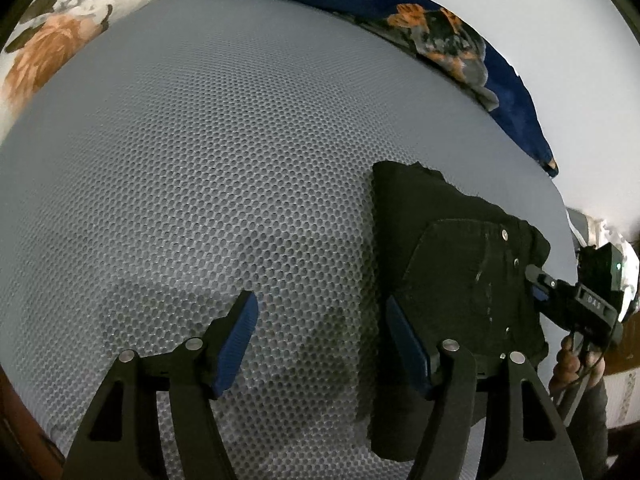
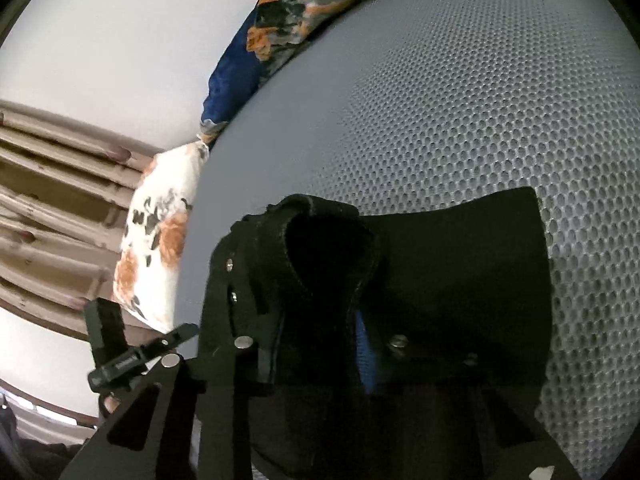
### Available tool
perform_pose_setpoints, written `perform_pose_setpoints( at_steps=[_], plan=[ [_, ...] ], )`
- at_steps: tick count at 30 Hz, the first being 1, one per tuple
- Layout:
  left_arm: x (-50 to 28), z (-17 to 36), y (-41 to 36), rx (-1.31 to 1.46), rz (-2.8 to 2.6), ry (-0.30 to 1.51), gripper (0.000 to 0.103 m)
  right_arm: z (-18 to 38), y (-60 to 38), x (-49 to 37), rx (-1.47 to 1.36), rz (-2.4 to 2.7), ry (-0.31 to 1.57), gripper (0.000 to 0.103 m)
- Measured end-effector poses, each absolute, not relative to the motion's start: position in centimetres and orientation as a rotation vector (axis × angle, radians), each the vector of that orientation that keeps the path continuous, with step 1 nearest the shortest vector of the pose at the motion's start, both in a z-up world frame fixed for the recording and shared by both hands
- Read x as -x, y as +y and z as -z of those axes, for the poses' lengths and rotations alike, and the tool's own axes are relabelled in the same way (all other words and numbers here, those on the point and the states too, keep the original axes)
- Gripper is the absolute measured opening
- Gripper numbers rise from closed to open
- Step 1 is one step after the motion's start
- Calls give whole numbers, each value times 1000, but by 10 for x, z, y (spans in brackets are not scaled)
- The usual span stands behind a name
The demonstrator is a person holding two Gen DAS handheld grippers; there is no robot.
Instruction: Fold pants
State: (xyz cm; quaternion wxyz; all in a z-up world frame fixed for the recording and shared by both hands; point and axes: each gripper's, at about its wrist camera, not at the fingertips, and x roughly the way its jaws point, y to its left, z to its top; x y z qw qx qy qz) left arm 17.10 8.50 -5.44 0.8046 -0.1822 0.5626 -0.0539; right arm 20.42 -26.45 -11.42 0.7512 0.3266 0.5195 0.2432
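Observation:
The black pants [image 1: 452, 264] lie folded into a compact stack on the grey mesh mattress [image 1: 200, 160], at the right of the left wrist view. My left gripper [image 1: 320, 336] is open and empty, just left of the stack, its right finger [image 1: 404, 344] at the stack's left edge. My right gripper [image 1: 538, 286] shows in that view at the stack's right edge, pinching the waistband. In the right wrist view the pants [image 2: 460, 264] fill the middle, and the waistband fabric bunches between the right gripper's fingers [image 2: 316, 344].
A dark blue floral blanket [image 1: 460, 40] lies along the mattress's far edge, and a white floral pillow [image 1: 52, 36] sits at the far left. A white wall [image 1: 540, 8] is behind. Wooden slats [image 2: 52, 208] stand beside the bed.

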Motion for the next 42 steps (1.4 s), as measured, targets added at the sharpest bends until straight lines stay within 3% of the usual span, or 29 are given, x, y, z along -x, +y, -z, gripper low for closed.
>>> perform_pose_setpoints(
  at_steps=[4, 12, 22, 26, 30, 42],
  plan=[
    [-173, 56, 76, 388, 134, 1212, 68, 84, -264, -185, -710, -503, 1064, 11],
    [-181, 45, 49, 373, 219, 1190, 68, 27, -274, -157, -675, -413, 932, 10],
    [-186, 38, 18, 309, 270, 1156, 68, 95, -329, -143, -830, -177, 993, 9],
    [-189, 54, 6, 263, 259, 1189, 68, 94, -325, -145, -755, -141, 1017, 14],
    [-191, 70, 0, 235, 237, 1222, 68, 80, -322, -141, -702, -97, 1009, 27],
    [-157, 70, 4, 224, 301, 1236, 68, 61, -307, -87, -636, -175, 1031, 27]
  ],
)
